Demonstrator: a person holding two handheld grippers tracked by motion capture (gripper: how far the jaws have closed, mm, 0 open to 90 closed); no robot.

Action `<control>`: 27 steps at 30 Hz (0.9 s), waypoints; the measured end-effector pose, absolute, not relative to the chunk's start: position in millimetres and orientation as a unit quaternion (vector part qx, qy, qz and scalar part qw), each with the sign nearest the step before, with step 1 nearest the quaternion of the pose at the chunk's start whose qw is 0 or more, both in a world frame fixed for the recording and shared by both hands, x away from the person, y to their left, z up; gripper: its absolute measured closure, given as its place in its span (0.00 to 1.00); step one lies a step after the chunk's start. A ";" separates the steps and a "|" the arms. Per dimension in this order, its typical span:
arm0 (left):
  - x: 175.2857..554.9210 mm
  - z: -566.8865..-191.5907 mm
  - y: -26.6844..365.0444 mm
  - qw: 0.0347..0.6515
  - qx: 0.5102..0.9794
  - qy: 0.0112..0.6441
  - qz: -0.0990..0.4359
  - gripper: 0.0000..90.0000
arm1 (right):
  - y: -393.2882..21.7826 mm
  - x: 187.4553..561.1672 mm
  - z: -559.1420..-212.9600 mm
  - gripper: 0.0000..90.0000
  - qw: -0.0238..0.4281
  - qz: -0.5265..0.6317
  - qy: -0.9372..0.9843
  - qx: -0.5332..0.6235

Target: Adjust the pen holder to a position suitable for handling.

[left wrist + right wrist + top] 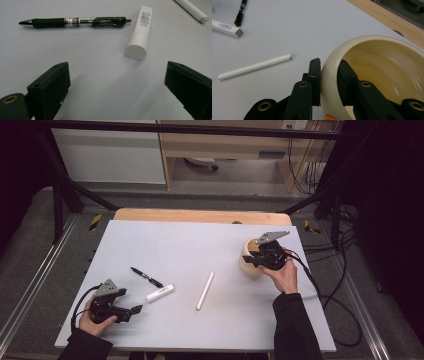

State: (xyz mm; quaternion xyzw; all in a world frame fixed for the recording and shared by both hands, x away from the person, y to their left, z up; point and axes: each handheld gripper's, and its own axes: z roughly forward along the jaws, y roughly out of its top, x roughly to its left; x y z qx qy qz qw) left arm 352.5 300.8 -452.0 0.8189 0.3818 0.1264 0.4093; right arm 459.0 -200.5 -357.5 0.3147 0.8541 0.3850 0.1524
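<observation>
Bowl (384, 65) first: a cream, smooth-walled bowl sits near the far right corner of the table (165, 245), and my right gripper (329, 82) has it by the rim, one jaw outside the wall and one inside, pads pressed against it. I judge it light and rigid, a hard glossy shell that will not flex but could slide in the pads if I tilt it fast; the rim wall is the only sensible place to pinch, and the grip looks thin, so I would keep the bowl low and level. It seems empty as far as I can see into it. Nearer the middle of the table lies a white rod (205, 290), apart from the bowl. Further left are a white tube (140, 32) and a black pen (75, 22), the tube's flat end close to the pen's tip end but not clearly touching. My left gripper (117, 87) rests near the front left, jaws spread wide with nothing between them, pointing toward the tube.
</observation>
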 end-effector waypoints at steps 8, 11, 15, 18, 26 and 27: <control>352.4 -452.0 300.6 0.409 0.819 0.382 0.126 0.07 | -184.7 447.0 -361.3 0.84 0.136 0.394 0.853 0.315; 352.4 -452.0 300.5 0.409 0.819 0.382 0.126 0.07 | -179.7 444.2 -365.8 0.84 0.130 0.394 0.855 0.313; 352.3 -451.9 300.3 0.409 0.819 0.382 0.126 0.07 | -174.4 439.8 -370.5 0.84 0.124 0.395 0.855 0.311; 352.4 -451.9 300.2 0.408 0.819 0.382 0.127 0.07 | -170.8 436.7 -373.7 0.84 0.121 0.396 0.854 0.314; 352.3 -451.8 300.4 0.409 0.819 0.381 0.126 0.07 | -162.0 434.1 -381.4 0.84 0.108 0.398 0.854 0.316; 352.3 -451.8 300.3 0.409 0.819 0.382 0.127 0.07 | -161.0 433.7 -382.4 0.84 0.107 0.400 0.854 0.314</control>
